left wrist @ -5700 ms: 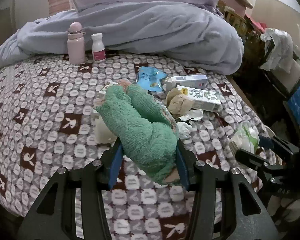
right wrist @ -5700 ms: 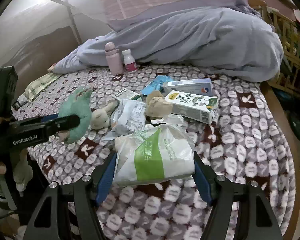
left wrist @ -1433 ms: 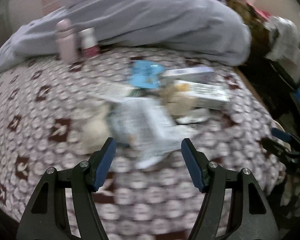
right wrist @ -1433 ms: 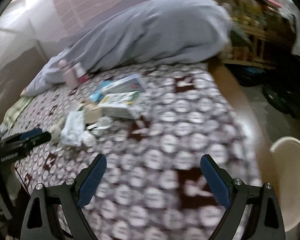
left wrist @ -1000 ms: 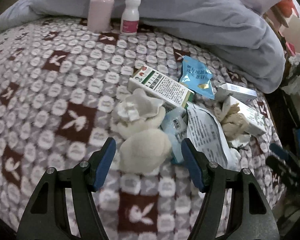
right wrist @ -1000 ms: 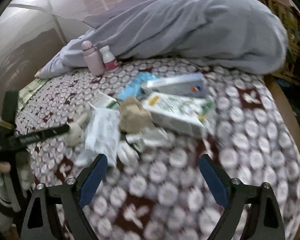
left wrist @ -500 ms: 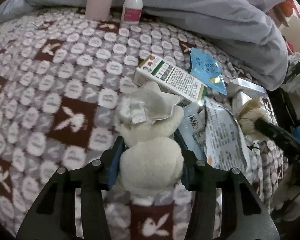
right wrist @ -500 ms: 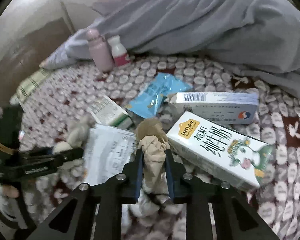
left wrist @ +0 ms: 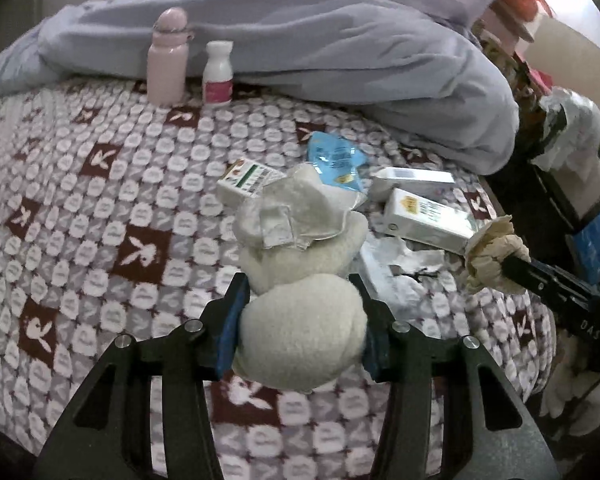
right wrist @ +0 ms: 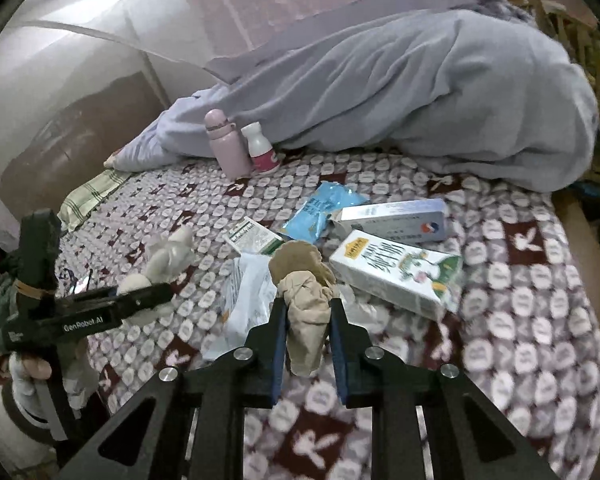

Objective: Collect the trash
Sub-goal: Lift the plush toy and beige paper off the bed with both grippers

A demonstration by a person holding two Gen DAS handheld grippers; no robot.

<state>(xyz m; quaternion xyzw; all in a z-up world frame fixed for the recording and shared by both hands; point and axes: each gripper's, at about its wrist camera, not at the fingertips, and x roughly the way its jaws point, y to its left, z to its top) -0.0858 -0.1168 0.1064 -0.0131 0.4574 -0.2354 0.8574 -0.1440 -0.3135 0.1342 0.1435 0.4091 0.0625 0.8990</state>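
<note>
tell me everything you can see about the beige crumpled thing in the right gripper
The beige crumpled wad looks like thin, soft fabric, perhaps a stocking, though I cannot tell for sure. It is bunched and wrinkled, darker brown at its top. The right gripper is shut on its lower part, the blue pads pressing both sides. From the left wrist view it appears lifted clear of the patterned bedspread, above the litter.

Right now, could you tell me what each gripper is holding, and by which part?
The left gripper clamps the cream plush toy around its rounded lower end; the right gripper pinches the beige crumpled cloth at its lower part.
</note>
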